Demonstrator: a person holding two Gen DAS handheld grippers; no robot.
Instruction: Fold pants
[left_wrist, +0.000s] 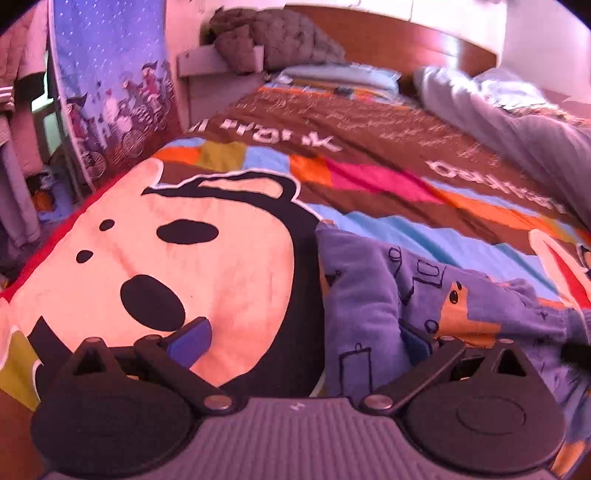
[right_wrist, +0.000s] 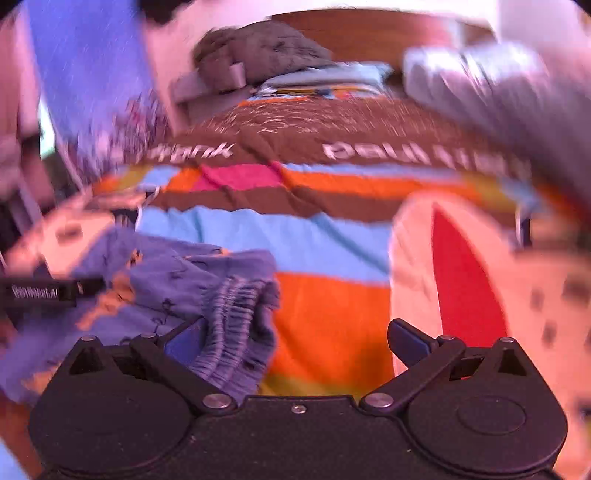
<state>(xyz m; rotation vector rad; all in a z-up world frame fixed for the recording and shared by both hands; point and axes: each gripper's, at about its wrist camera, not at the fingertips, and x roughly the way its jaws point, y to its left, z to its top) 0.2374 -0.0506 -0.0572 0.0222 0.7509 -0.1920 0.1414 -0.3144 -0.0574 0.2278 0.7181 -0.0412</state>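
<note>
A wide quilted bedspread (left_wrist: 369, 140), brown with bright colour blocks and a cartoon face, fills both views. On it, at lower right of my left view and lower left of my right view, lie the small blue printed cotton pants (left_wrist: 388, 295), rumpled. I judge them light, limp and apt to sag, so the gathered elastic waistband (right_wrist: 236, 317) is the firmest place to grip. My left gripper (left_wrist: 306, 339) and right gripper (right_wrist: 295, 339) both stand spread wide, holding nothing.
</note>
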